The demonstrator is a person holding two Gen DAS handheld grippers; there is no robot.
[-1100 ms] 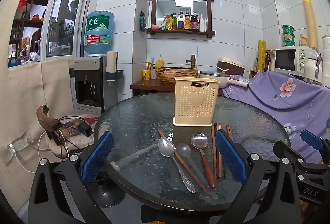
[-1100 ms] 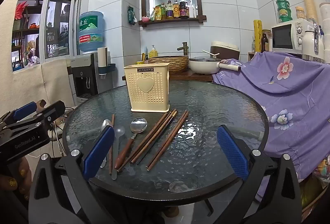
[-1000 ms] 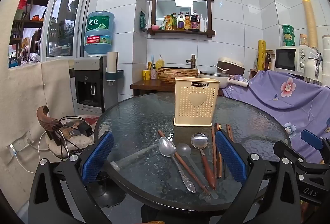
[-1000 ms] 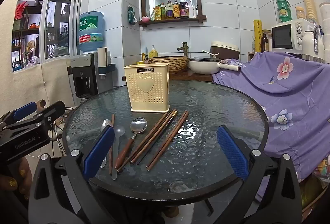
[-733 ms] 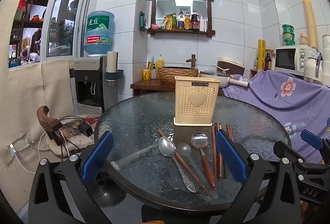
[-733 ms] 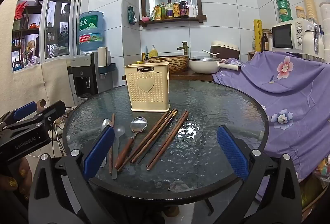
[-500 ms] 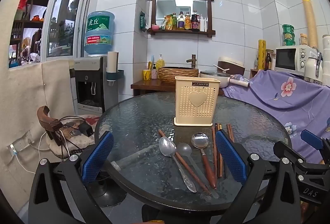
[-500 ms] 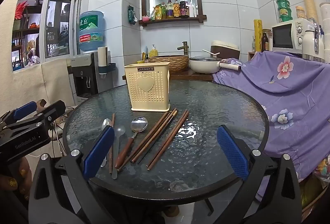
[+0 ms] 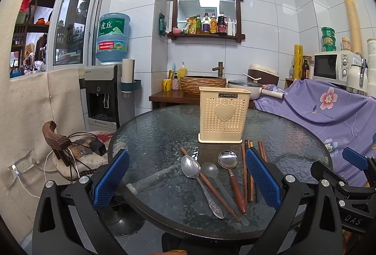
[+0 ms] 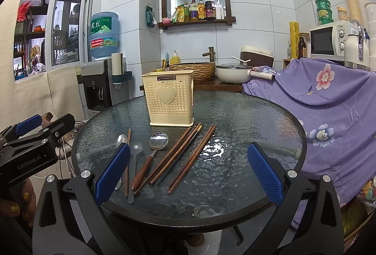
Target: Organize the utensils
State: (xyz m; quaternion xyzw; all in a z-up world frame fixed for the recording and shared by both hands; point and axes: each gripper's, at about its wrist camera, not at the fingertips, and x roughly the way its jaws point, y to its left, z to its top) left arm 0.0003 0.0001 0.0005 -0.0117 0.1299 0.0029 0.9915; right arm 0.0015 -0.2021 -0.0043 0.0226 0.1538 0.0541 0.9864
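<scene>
Utensils lie untouched on table; left hand-held gripper & right hand-held gripper both spread wide, holding nothing.

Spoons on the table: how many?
3, all in front of the holder: all-metal spoon leftmost, translucent plastic spoon in the middle, wooden-handled spoon rightmost beside the chopsticks. None looks hidden.
</scene>
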